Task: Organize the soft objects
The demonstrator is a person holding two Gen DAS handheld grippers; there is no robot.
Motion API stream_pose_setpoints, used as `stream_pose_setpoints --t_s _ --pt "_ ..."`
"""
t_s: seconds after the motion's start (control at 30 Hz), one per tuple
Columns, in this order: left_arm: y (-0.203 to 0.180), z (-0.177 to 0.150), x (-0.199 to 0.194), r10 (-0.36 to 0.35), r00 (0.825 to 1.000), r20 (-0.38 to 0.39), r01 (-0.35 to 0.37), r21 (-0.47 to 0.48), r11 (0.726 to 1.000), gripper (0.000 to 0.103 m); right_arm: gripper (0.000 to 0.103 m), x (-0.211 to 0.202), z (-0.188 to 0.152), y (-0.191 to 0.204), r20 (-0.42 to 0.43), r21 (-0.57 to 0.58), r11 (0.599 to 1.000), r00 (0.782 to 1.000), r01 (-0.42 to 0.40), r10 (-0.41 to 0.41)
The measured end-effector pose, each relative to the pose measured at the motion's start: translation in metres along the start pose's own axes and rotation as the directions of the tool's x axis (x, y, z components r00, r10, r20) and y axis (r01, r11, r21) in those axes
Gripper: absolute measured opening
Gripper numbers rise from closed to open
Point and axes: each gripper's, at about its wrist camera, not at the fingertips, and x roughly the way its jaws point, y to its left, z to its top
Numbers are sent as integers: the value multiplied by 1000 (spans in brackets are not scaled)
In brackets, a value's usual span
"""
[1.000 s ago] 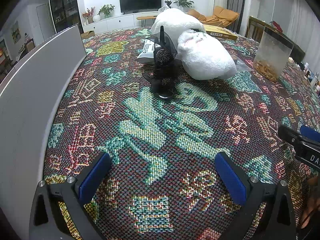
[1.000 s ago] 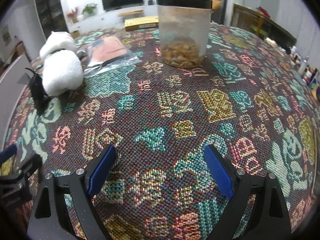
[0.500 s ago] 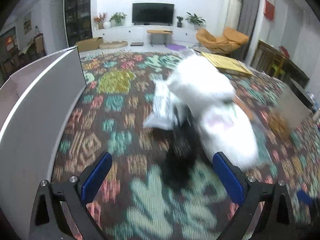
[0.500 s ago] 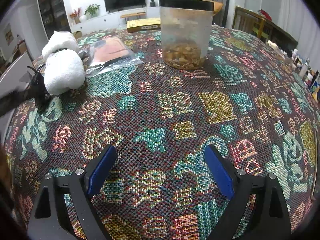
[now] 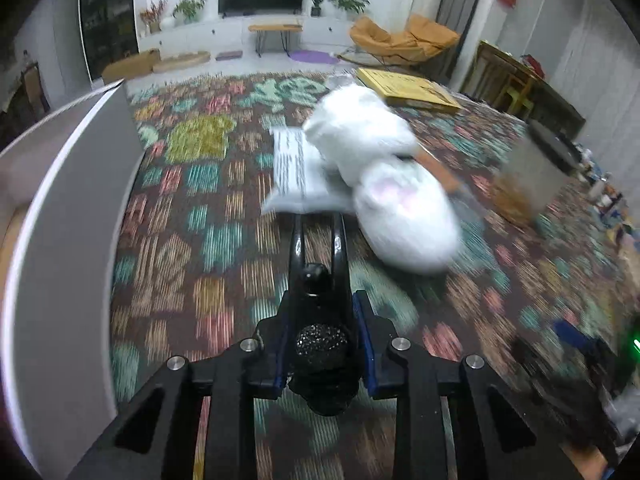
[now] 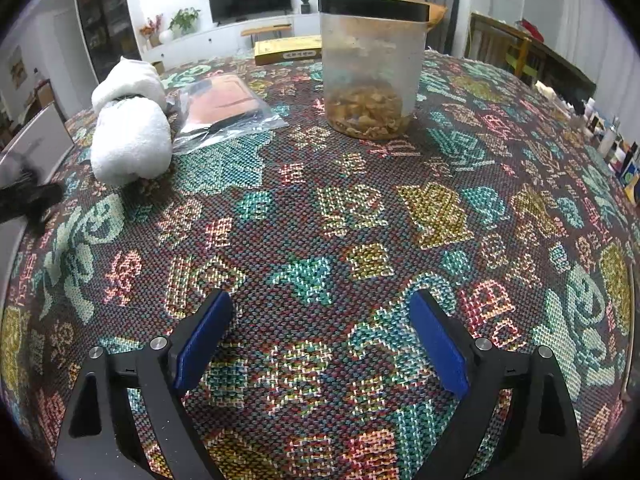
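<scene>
My left gripper (image 5: 322, 344) is shut on a black headband with glittery pompoms (image 5: 320, 280) and holds it above the patterned tablecloth (image 5: 192, 240); its dark blur shows at the left edge of the right wrist view (image 6: 28, 200). Two white plush slippers (image 5: 384, 176) lie ahead to the right, on a flat white packet (image 5: 296, 172); they also show in the right wrist view (image 6: 130, 136). My right gripper (image 6: 320, 340) is open and empty over the cloth.
A grey-white box wall (image 5: 60, 240) stands along the left. A clear plastic bag with an orange item (image 6: 228, 108), a lidded tub of snacks (image 6: 370, 68) and a yellow flat box (image 6: 288, 50) sit further back.
My left gripper moved forward to the black headband, shut on it and lifted it off the cloth. The right gripper has hardly moved.
</scene>
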Motion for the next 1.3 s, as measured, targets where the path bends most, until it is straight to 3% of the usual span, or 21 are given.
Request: stream_pose_setpoints --t_s 0.13,0.23,0.33,0.4,0.43,0.47,0.53,0.63,0.77,1.3 --pt "-13 -41 -24 -52 992 -115 51 -14 999 28 93 0 0 0 1 0 1000 1000 0 0" --pt "-18 -66 -13 -37 979 -198 40 8 999 28 93 0 0 0 1 0 1000 1000 0 0" --pt "-22 -81 1 -5 983 -183 9 19 1000 31 93 0 0 0 1 0 1000 1000 0 0" --pt "-24 -79 3 39 995 -90 -35 36 999 55 93 0 0 0 1 -1 1000 1000 0 0" --pt "-25 -78 7 87 993 -82 -85 33 996 84 93 0 0 0 1 -1 1000 1000 0 0" --pt "-25 -77 10 119 991 -67 -118 25 993 99 93 0 0 0 1 -1 1000 1000 0 0" --pt "-26 -78 13 143 990 -16 -142 8 990 99 93 0 0 0 1 -1 1000 1000 0 0" --pt "-22 -74 23 143 990 -18 -143 -14 990 100 93 0 0 0 1 -1 1000 1000 0 0" --pt "-24 -76 27 182 983 41 -182 16 983 103 93 0 0 0 1 -1 1000 1000 0 0" --pt "-22 -76 29 183 981 65 -184 2 983 103 93 0 0 0 1 -1 1000 1000 0 0"
